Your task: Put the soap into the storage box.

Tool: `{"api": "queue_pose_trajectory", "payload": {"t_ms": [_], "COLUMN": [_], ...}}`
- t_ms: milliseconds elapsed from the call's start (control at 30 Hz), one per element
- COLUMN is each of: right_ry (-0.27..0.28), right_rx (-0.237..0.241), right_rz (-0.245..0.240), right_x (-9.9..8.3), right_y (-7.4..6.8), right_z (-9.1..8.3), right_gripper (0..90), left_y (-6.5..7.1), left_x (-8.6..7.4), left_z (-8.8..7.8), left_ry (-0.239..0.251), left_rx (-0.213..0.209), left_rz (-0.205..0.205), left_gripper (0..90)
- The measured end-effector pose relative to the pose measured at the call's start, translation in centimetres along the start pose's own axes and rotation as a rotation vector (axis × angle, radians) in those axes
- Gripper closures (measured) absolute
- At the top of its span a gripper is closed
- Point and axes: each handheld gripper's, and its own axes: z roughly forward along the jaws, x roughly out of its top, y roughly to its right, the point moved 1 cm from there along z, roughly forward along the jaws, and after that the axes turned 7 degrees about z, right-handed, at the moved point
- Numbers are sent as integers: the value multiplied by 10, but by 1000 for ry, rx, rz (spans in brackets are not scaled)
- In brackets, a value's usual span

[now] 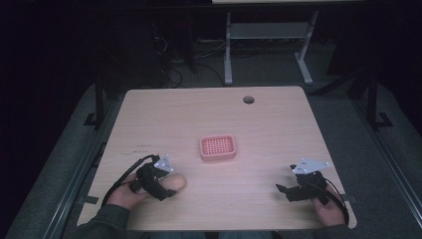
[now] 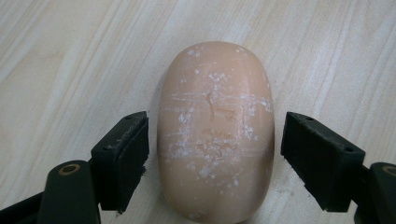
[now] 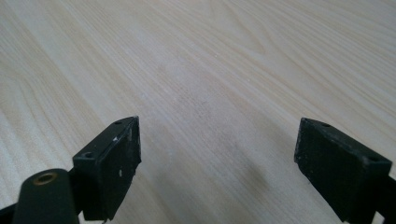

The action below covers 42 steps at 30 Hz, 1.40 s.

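Note:
A peach-coloured oval bar of soap (image 2: 215,130), flecked with white, lies on the wooden table (image 1: 278,124). My left gripper (image 2: 215,156) stands open around it, one jaw on each side with a small gap to the soap. In the high view the soap (image 1: 175,182) sits at the front left, just beyond the left gripper (image 1: 158,185). A pink perforated soap dish (image 1: 217,148) rests near the table's middle. My right gripper (image 3: 217,161) is open over bare wood; in the high view the right gripper (image 1: 291,190) is at the front right.
A round cable hole (image 1: 248,99) sits near the table's far edge. Beyond the table, white legs of another desk (image 1: 228,55) stand on the dark floor. Cables trail from both grippers toward the front edge.

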Motion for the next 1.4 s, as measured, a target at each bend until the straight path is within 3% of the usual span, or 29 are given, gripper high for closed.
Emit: {"api": "queue_pose_trajectory", "payload": {"t_ms": [767, 1400], "right_ry": [-1, 9], "right_rx": [4, 1], "right_rz": [-9, -15], "right_x": [1, 2], "right_y": [-2, -2], "right_z": [1, 1], "right_gripper": [141, 142], "left_y": [-2, -1], "left_x": [0, 3], "left_z": [10, 6], "left_ry": [-14, -17], "left_rx": [-22, 5], "left_rz": [-17, -4], "left_gripper": [298, 323]}}
